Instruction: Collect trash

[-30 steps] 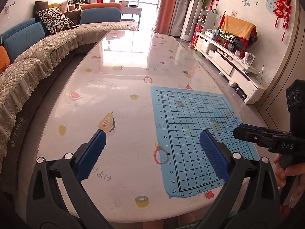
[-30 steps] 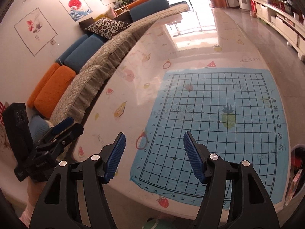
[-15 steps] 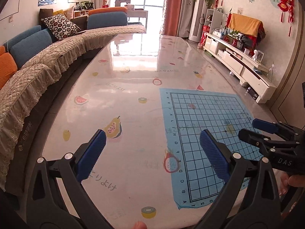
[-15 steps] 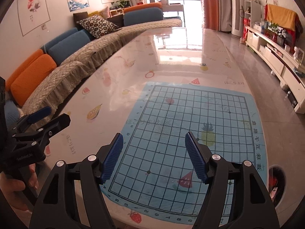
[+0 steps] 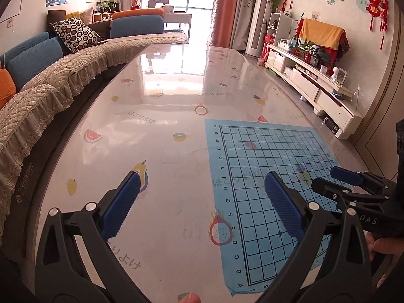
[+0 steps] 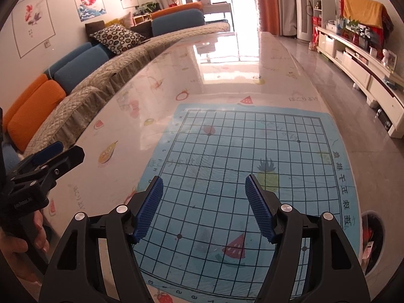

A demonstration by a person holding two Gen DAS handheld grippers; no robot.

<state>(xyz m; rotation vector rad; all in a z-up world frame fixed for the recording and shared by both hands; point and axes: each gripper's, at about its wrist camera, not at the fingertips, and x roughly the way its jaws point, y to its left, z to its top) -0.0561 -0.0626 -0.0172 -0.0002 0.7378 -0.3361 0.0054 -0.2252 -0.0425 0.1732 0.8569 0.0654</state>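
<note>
- I hold the left gripper (image 5: pixel 199 202) and the right gripper (image 6: pixel 204 204) spread wide, nothing between the pads.
- The table (image 5: pixel 164 116) and its blue grid mat (image 6: pixel 240 151) show no trash I can find.
- A round bin (image 6: pixel 373 240), possibly, sits at the right edge.
- Collecting looks unstarted.

You've got two grippers up, the left gripper (image 5: pixel 199 197) and the right gripper (image 6: pixel 203 207). One long table (image 5: pixel 164 151), one blue grid mat (image 6: pixel 242 151) on it. One sofa (image 5: pixel 50 80) alongside (two orange cushions (image 6: pixel 30 111) in the right view), one TV cabinet (image 5: pixel 315 93).
</note>
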